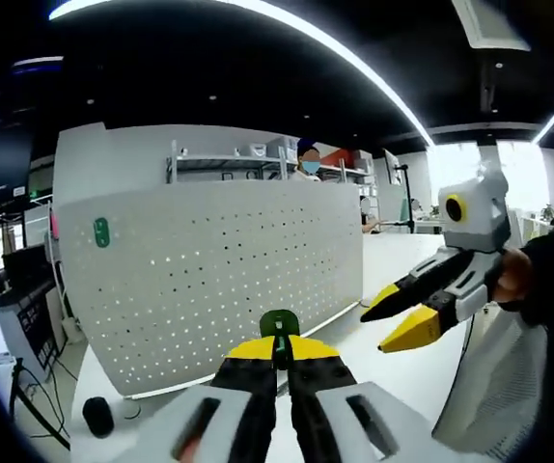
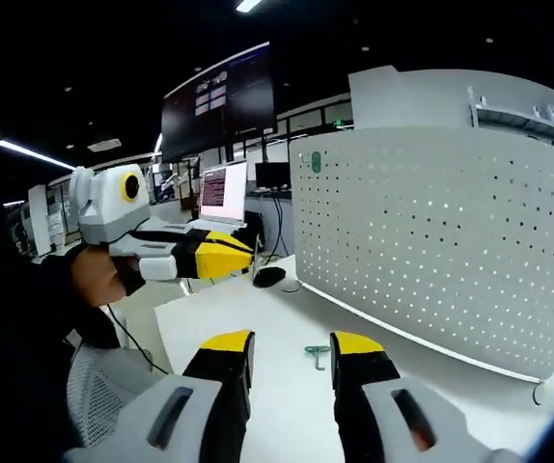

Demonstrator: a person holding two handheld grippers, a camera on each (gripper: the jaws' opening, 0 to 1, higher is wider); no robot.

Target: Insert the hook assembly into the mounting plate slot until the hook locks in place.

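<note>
Two pairs of yellow-tipped tongs hang in the air over a white table (image 2: 258, 318), each held by a person. In the left gripper view, the left gripper (image 1: 279, 352) has its jaws pressed together on a small green hook piece (image 1: 279, 325), which stands up from between the tips. Off to its right, the right gripper (image 1: 404, 311) floats with its jaws parted and nothing between them, gripped by a hand (image 1: 512, 275).

In the right gripper view, the right gripper's own jaws stand well apart, and just beyond the gap between them a small green hook part (image 2: 317, 355) lies flat on the bare tabletop. Farther out, past both tools, a white perforated mounting plate (image 2: 441, 251) stands upright along the table's far side, its lower edge meeting the tabletop. Open white surface runs between the tongs and that edge. A dark mouse (image 2: 269, 276) sits near the table's far corner, beside the panel's end.
</note>
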